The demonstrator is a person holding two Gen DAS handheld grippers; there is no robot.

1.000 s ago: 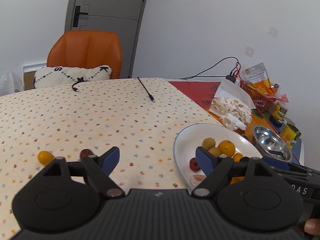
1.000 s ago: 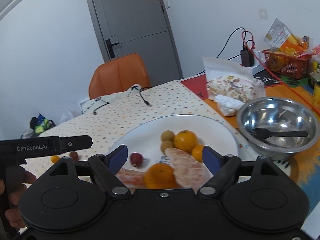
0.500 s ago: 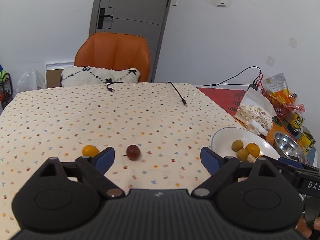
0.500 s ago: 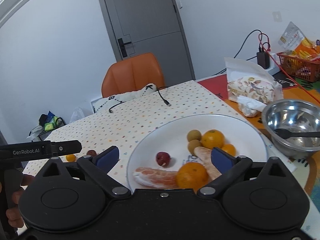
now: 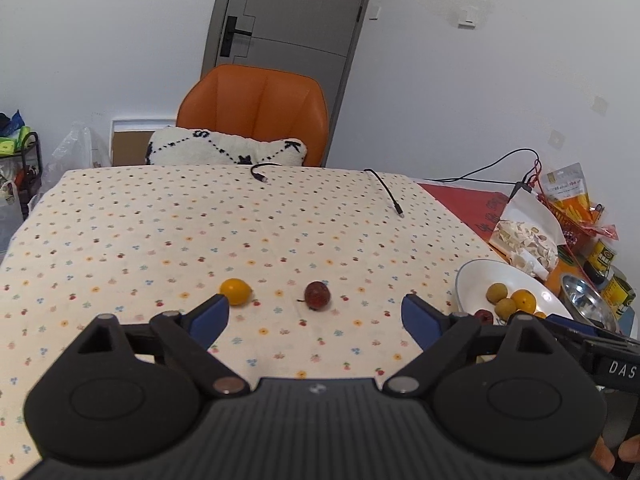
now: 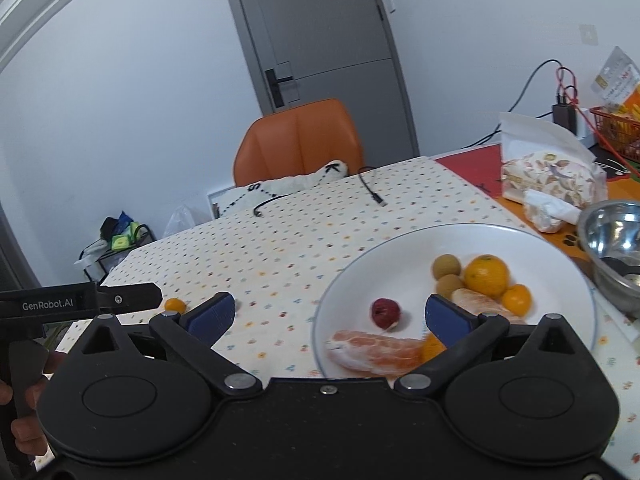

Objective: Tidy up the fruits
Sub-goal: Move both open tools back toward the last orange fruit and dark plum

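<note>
On the dotted tablecloth lie a small yellow-orange fruit (image 5: 236,291) and a dark red fruit (image 5: 317,295). My left gripper (image 5: 316,314) is open just short of them; the red fruit lies ahead of the gap, untouched. A white plate (image 5: 472,276) at the right holds several fruits. In the right wrist view the plate (image 6: 460,232) carries a red fruit (image 6: 385,312), peeled orange pieces (image 6: 376,350), an orange (image 6: 486,275) and brown longans (image 6: 446,267). My right gripper (image 6: 328,316) hangs open over the plate's near left rim, holding nothing. The left gripper's body (image 6: 80,304) shows at the left.
A steel bowl (image 6: 616,240) with a dark utensil sits right of the plate, with a snack bag (image 6: 548,176) behind it. Two black cables (image 5: 384,188) lie at the table's far side. An orange chair (image 5: 256,108) with a cushion stands behind. Cans (image 5: 604,256) crowd the right edge.
Both grippers' jaws have spread wider. The left view has swung left, so the two loose fruits now sit ahead and the plate lies at the right edge. The right view has also shifted left.
</note>
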